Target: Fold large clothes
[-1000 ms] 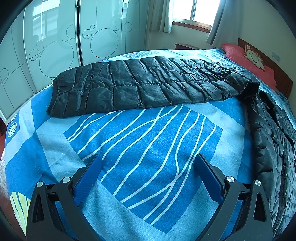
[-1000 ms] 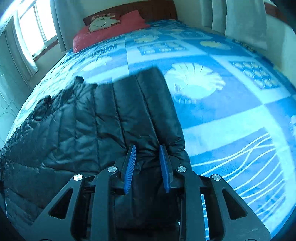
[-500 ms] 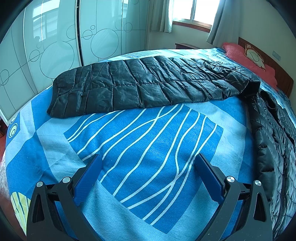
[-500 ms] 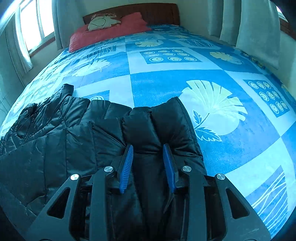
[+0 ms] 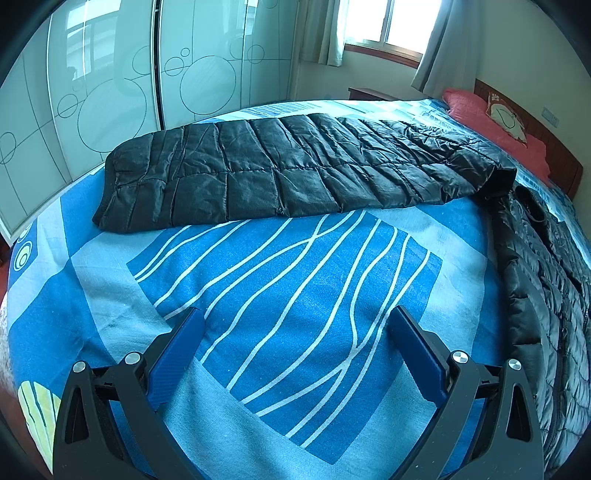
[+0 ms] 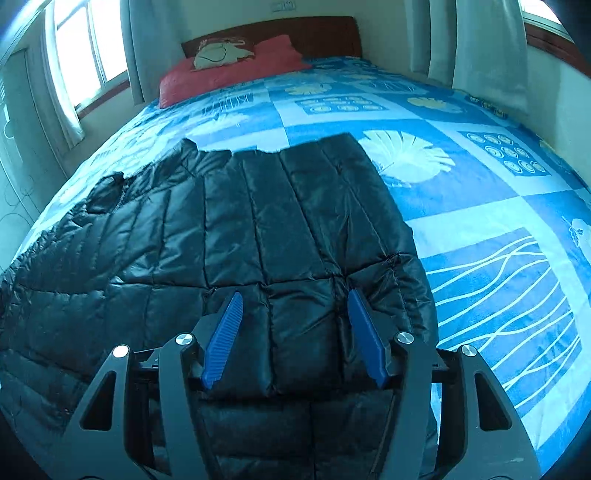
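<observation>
A black quilted down jacket (image 6: 229,229) lies on the blue patterned bed. In the right wrist view its right side is folded over and lies flat on the body. My right gripper (image 6: 293,306) is open just above that folded panel and holds nothing. In the left wrist view one long sleeve (image 5: 280,173) stretches across the bed ahead, and the jacket body (image 5: 543,295) runs down the right edge. My left gripper (image 5: 295,325) is wide open and empty over bare bedsheet (image 5: 295,266), well short of the sleeve.
A red pillow (image 6: 236,70) with a small cushion lies at the wooden headboard (image 6: 325,33). Sliding wardrobe doors (image 5: 110,85) stand beyond the bed's far side. Windows with curtains (image 5: 384,22) are at the head end. The bed's edge (image 5: 14,266) is at the left.
My right gripper has opened and let go of the jacket's side panel, which now lies flat folded over the body. The left gripper has stayed in place, open.
</observation>
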{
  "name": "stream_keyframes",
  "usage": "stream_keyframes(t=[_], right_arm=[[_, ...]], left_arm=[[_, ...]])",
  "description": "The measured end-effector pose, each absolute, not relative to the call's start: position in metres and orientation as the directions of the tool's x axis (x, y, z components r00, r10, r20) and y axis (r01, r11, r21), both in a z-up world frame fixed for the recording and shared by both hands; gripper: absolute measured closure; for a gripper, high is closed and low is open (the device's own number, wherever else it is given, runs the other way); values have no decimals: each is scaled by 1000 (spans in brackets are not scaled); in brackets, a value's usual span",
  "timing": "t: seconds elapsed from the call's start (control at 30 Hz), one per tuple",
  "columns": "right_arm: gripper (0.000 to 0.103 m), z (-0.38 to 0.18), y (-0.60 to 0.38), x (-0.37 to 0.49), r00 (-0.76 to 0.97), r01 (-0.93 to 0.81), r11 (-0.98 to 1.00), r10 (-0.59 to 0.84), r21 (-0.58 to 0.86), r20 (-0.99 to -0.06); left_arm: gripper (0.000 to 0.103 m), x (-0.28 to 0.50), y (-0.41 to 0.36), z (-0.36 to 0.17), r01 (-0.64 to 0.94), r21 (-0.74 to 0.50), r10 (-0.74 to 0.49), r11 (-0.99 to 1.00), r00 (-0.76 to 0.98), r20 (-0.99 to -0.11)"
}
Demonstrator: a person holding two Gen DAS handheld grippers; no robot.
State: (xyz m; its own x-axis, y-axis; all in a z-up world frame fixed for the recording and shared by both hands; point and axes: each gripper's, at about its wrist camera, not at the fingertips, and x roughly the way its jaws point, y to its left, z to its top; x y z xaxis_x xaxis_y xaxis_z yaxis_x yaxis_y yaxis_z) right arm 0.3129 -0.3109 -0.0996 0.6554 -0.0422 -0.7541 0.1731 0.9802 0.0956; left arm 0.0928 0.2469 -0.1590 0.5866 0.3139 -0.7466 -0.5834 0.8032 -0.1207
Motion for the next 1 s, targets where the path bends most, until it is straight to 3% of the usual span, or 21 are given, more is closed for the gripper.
stream_keyframes(t=[0.2,0.6,1.0], right_arm=[[42,-106,-311,309,671,170,980,-38,105,-740],[38,-105,-313,304,698,152,979,-9,136,-716],[36,-105,-311,303,698,147,982,-17,120,-715]], left_arm=[[5,88,249,-155,-579,-153,293,801,601,-744],[5,52,296,-142,-497,-514,67,699,761,-645],[5,48,389,-144,-587,-652,244,479,803,-544]])
